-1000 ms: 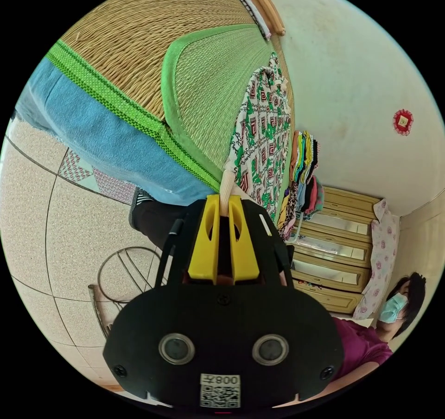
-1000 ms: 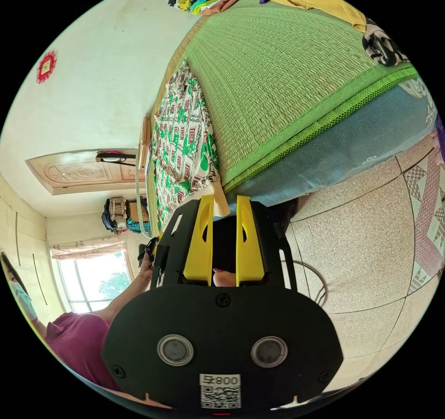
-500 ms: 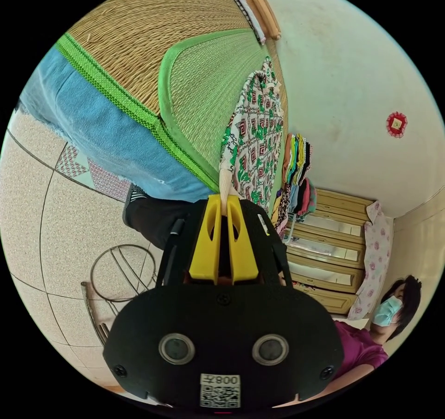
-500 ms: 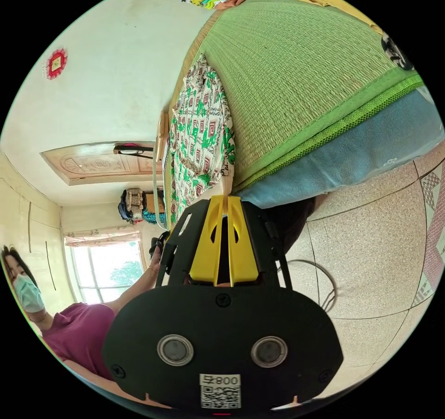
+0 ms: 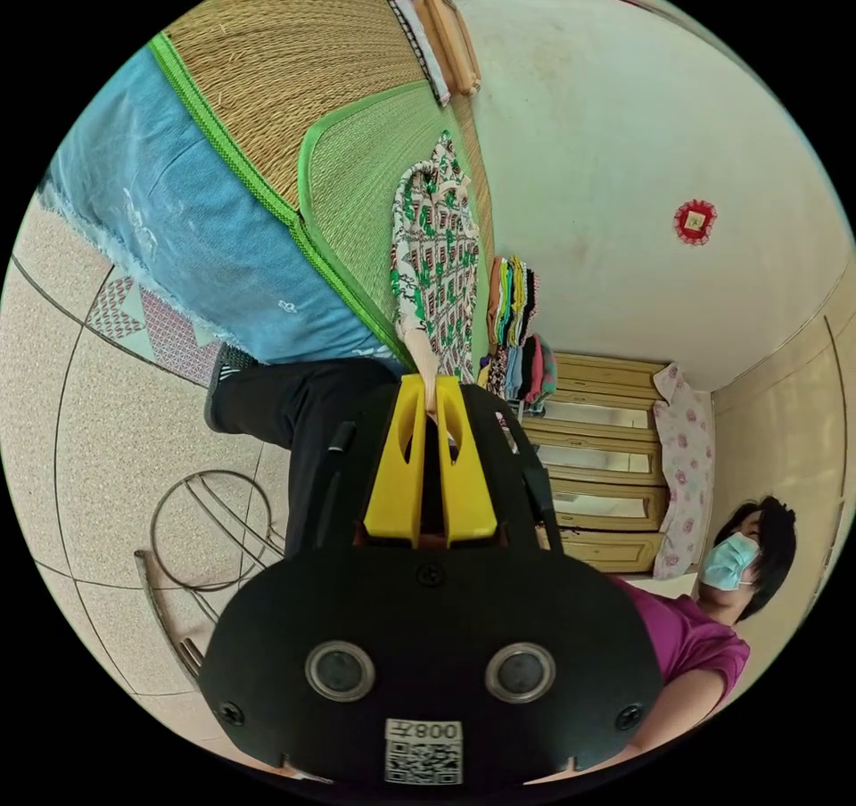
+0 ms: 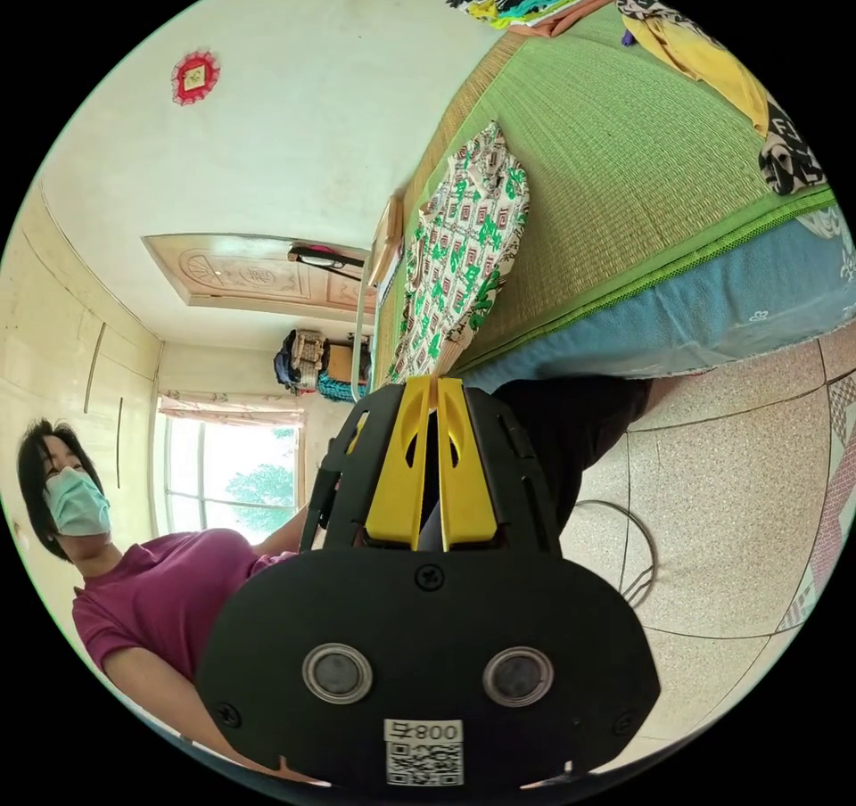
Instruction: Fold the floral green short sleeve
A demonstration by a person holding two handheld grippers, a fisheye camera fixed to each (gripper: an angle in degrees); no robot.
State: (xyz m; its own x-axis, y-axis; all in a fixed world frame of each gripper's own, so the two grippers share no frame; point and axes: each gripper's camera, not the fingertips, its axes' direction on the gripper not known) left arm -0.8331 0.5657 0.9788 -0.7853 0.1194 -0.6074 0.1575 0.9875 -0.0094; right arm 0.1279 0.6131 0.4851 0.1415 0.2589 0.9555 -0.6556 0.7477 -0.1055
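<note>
Just above the middle of the left gripper view, my left gripper [image 5: 430, 396] has its two yellow jaws drawn close together on a pale hem corner of the shirt [image 5: 432, 244]. The shirt runs from there up the frame, stretched out along the green mat [image 5: 352, 173], with its far end toward the wall. In the right gripper view it is the same story: my right gripper [image 6: 430, 396] is clenched on the other near corner, and the shirt [image 6: 464, 244] climbs toward the upper middle of the frame over the mat [image 6: 624, 173].

So I judge the step in hand to be the first fold, with both bottom corners pinched and the hem lifted off the mat edge (the cloth looks taut between jaws and mat, though I cannot see how deep the bite goes). The next move, as I read it, calls for carrying both corners together up toward the collar end, level with each other, and laying them down before I let go. Uneven hands would skew the fold.

A stack of folded clothes [image 5: 517, 307] sits on the mat beyond the shirt, right of centre in the left gripper view.
</note>
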